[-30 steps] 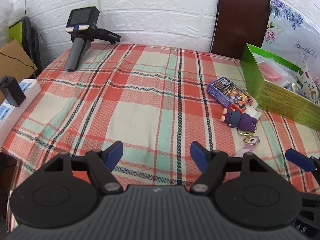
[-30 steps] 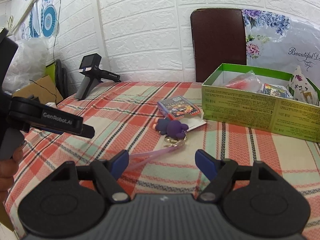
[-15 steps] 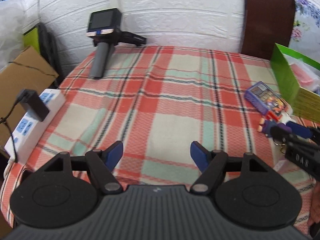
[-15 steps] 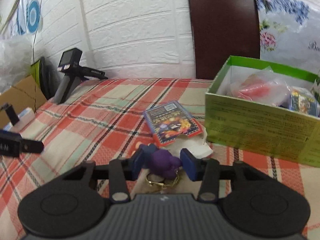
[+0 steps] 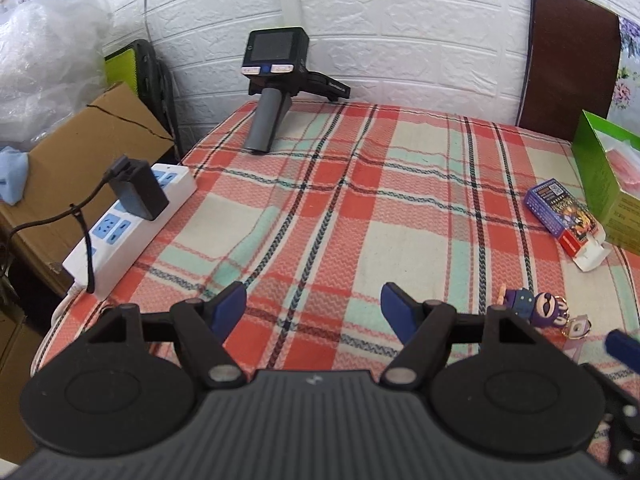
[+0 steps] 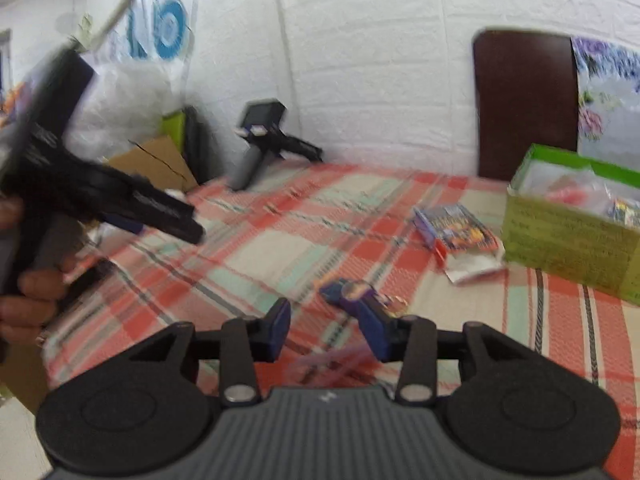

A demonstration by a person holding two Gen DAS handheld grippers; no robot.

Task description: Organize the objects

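On the plaid cloth, short of the green box and nearer you than the card box lying just beside it, the purple keychain toy rests flat in the left wrist view. Your left gripper hangs wide open over bare cloth well away from the green box, holding nothing. One blue fingertip of the other tool shows on the toy's far side, not touching it. From the right wrist view, which is blurred, your right gripper has just been closing and stands narrowed. Its pads press on nothing, and the toy sits just ahead of the right finger with only a faint strap crossing the gap. The pickup looks unfinished. You probably need to recentre on the toy's body, clamp, then carry it to the green box. Only this view shows the packets already inside that box, and only the left view shows the power strip.
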